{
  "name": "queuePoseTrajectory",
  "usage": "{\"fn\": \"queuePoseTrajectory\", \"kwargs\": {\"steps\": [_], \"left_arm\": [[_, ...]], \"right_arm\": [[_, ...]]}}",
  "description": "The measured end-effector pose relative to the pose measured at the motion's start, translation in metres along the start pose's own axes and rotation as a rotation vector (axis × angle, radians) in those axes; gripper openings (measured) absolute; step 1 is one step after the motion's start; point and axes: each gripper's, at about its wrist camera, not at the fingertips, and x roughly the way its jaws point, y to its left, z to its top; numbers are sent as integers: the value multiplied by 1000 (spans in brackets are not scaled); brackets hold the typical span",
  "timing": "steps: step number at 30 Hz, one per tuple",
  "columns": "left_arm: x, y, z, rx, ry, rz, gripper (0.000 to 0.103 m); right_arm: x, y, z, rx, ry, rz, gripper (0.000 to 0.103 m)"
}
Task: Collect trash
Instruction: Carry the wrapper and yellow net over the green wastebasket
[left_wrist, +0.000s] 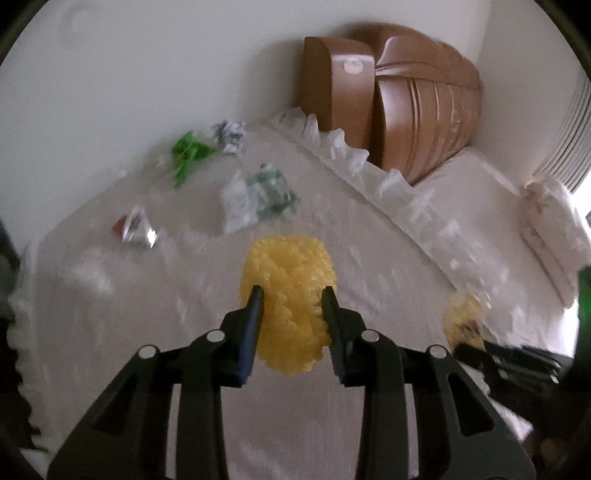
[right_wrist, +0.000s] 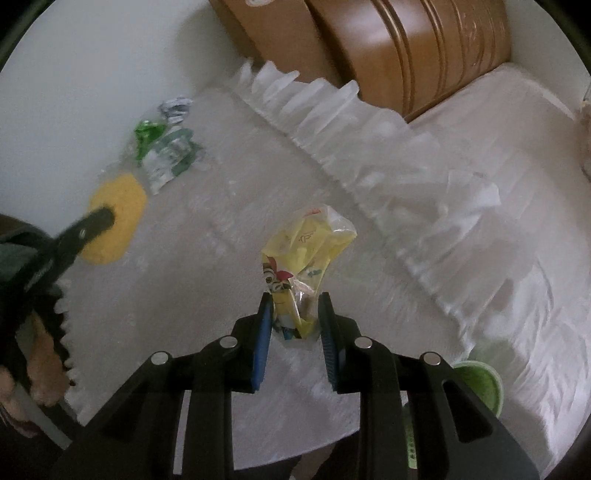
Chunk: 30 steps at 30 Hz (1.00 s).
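The left gripper (left_wrist: 293, 295) has its jaws clenched on a yellow foam net (left_wrist: 288, 295), frame centre; the right gripper (right_wrist: 295, 301) grips a yellow wrapper (right_wrist: 303, 258). More wrappers (left_wrist: 258, 195) lie upper left on the bed (left_wrist: 369, 240). The net's springy mesh could slip free; the crinkly wrapper, pinched by its end, might slide out.

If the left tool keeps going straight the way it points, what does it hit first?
Left tool is shut on the yellow foam net. Straight ahead, it'd likely reach the white-green wrapper on the bed first, though depth is unclear.
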Motion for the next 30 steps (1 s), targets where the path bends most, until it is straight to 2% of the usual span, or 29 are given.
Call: {"fn": "queuePoseTrajectory", "kwargs": {"steps": [7,11,14,18,21,27,30], "left_arm": [[-47,-1,-54,29,7,-31,32],[-56,-20,-73,102,23,-65,32],[-58,-43,-83,177,32,-98,32],[-57,-86,-93,291,54,-183,32],[-57,-124,-98,395,49,-222,32],[-64,-190,-112,575,37,-316,32],[-68,-221,-120,653,31,-351,32]], "right_arm": [[-21,4,-37,-18,-12,15,26],[-36,-10,-59,-7,-21,-14,26],[-52,-40,-82,43,-25,-71,26],[-68,-79,-107,138,-32,-141,26],[-85,-119,-136,257,-41,-199,26],[-109,-168,-183,396,-64,-277,26],[-112,-186,-202,459,-67,-287,26]]}}
